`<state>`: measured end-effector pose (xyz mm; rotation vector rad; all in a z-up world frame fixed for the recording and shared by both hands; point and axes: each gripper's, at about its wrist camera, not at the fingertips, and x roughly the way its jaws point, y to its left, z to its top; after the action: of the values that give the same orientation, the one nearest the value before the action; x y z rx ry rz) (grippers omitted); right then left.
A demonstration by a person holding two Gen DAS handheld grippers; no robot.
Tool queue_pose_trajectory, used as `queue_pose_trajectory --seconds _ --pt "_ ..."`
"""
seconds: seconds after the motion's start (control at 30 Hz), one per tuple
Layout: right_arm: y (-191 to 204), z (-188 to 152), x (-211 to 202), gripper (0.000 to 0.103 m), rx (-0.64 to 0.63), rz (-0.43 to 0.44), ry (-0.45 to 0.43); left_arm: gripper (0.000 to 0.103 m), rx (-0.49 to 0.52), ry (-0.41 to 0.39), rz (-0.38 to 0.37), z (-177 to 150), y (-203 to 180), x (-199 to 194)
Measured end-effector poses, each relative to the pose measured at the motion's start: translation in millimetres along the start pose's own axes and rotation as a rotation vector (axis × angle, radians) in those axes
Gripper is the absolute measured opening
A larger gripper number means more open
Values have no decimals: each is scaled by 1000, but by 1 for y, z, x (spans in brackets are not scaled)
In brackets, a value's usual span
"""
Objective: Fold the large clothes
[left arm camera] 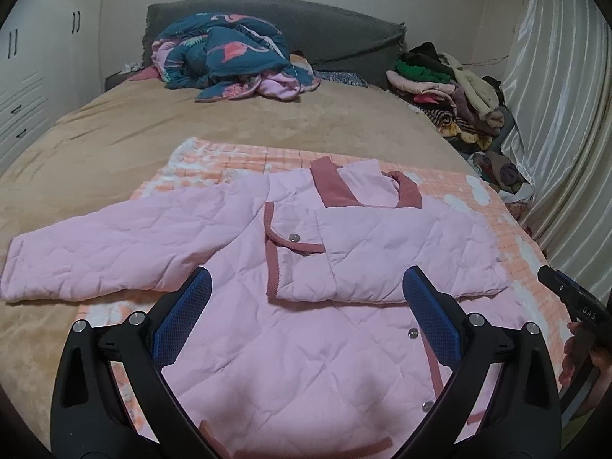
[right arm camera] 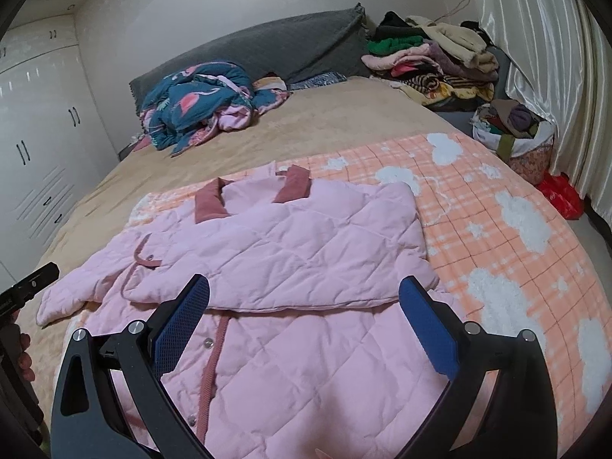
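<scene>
Tan bedding is covering the wide bed in front of you, with an orange checked blanket spread across its near end. You are looking down on a pink quilted jacket lying flat on that blanket, collar pointing toward the grey headboard cushion. One sleeve is lying folded across the chest, while the other sleeve is stretching out sideways onto the tan bedding. Your left gripper is hovering above the jacket's buttoned front with its jaws spread wide and nothing between the blue pads. Your right gripper is hanging over the folded sleeve's lower edge, likewise spread wide and gripping nothing. A crumpled teal quilt is sitting near the cushion, and a heap of clothes is piling up beside the pale curtain.
</scene>
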<state>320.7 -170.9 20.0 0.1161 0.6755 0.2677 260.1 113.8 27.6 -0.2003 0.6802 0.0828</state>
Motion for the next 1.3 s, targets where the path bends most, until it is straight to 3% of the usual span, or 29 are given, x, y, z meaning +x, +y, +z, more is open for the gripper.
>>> queue_pose_trajectory --seconds 0.67,1.3 --pt "52 -21 -30 99 -54 31 -12 94 19 1 -30 -38 11 -32" --pt "144 -25 0 99 -138 100 16 94 -37 -31 50 -32 95 -44"
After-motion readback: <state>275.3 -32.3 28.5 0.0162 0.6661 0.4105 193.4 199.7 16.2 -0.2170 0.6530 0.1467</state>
